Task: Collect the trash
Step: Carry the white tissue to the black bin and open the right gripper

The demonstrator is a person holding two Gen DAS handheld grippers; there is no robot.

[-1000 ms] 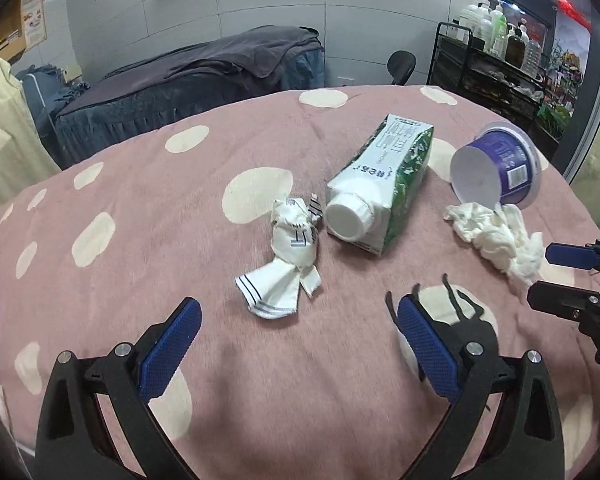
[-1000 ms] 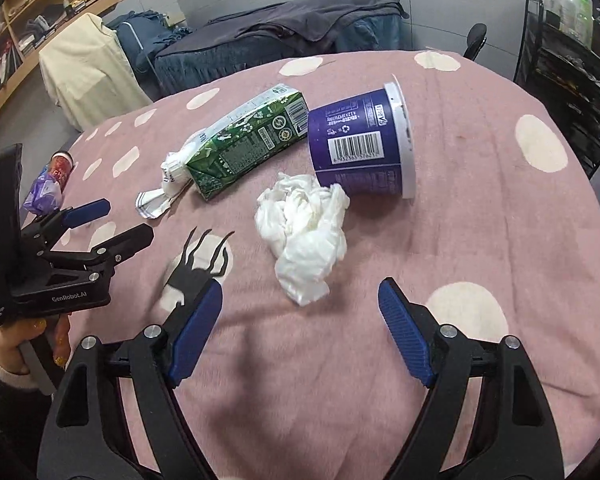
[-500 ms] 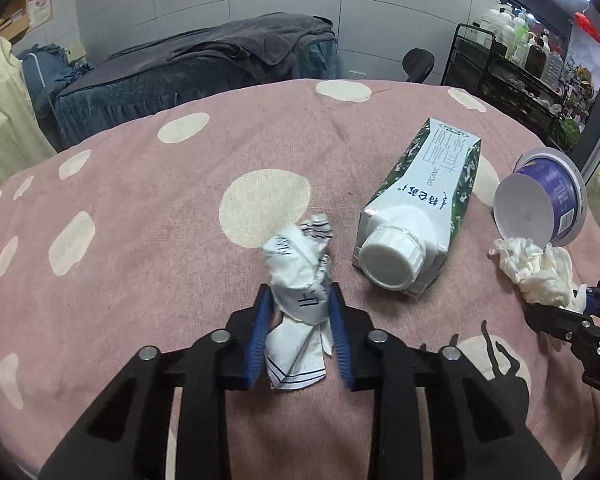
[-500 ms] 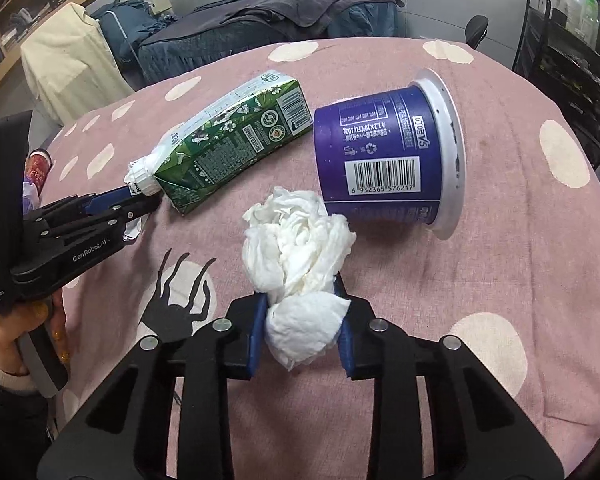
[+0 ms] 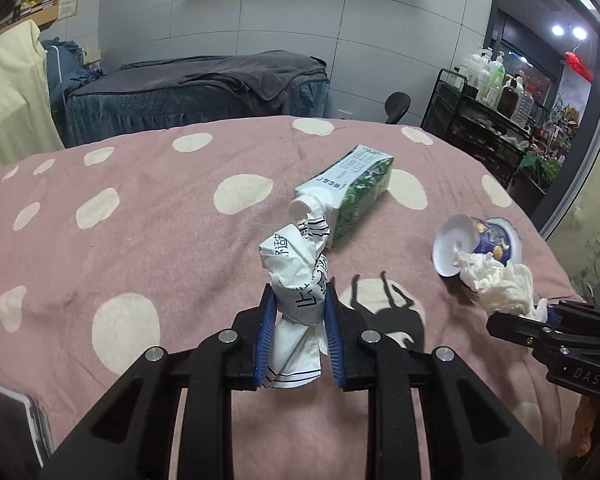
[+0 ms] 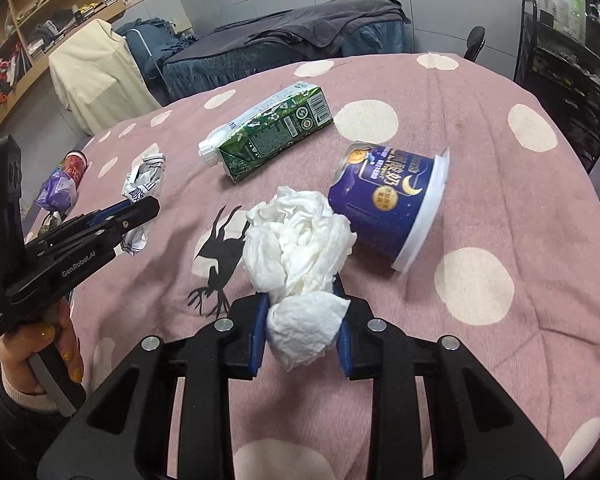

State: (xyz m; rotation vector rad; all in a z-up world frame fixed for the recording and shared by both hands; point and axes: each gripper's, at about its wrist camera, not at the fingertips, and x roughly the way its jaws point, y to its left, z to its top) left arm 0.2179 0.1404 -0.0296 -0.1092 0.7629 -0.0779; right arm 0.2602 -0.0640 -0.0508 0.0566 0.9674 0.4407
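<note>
My left gripper (image 5: 299,312) is shut on a crumpled white printed wrapper (image 5: 296,272), held a little above the pink dotted tablecloth (image 5: 140,240). Seen from the right wrist, the same wrapper (image 6: 142,184) sticks out of the left gripper (image 6: 144,210). My right gripper (image 6: 300,312) is shut on a wad of white tissue (image 6: 296,240), which also shows at the right of the left wrist view, tissue (image 5: 500,284). A green and white carton (image 6: 266,132) lies on its side, cap toward me. A purple tub (image 6: 392,208) lies tipped just right of the tissue.
A red can and a purple bag (image 6: 62,184) lie near the table's left edge. A dark covered bed (image 5: 196,92) stands behind the table, and a black rack of bottles (image 5: 496,108) at the right. A hand (image 6: 32,344) grips the left tool's handle.
Both grippers went from open to shut, the left on the wrapper, the right on the tissue. Both have since lifted and drawn back from the carton and tub.
</note>
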